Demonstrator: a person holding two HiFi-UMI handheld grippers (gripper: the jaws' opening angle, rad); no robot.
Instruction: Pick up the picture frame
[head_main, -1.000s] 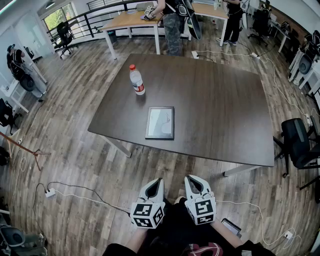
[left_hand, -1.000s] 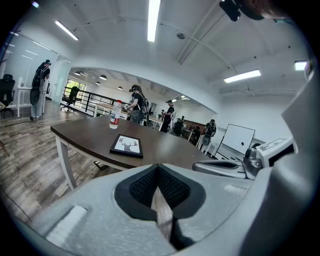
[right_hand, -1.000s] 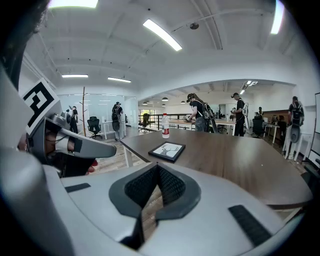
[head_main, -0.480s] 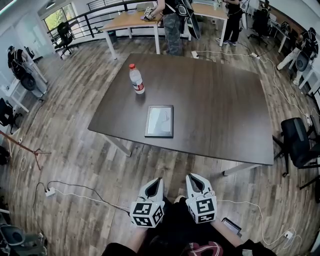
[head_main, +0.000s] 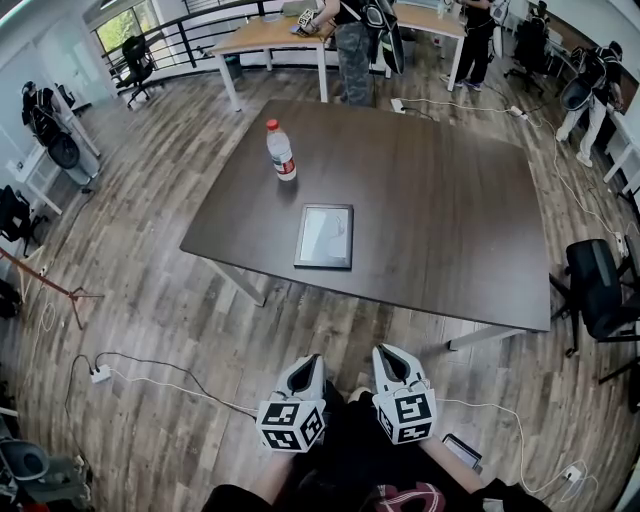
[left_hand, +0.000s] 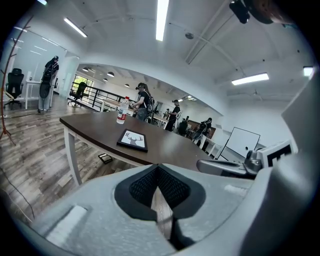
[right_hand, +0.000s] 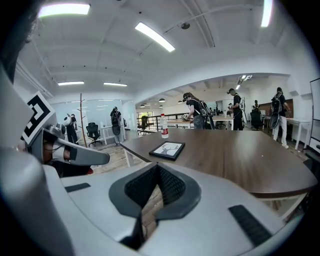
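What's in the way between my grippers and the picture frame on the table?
Nothing visible. The picture frame lies flat near the table's front edge; only open floor separates it from the left gripper and right gripper, both shut. The water bottle stands beyond the frame, to its left, off the path.

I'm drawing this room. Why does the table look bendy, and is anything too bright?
Head view: the wide lens curves the table edges, and the picture frame glass looks washed out. Left gripper view: the ceiling light glares white; corners go black. Right gripper view: black corners too.
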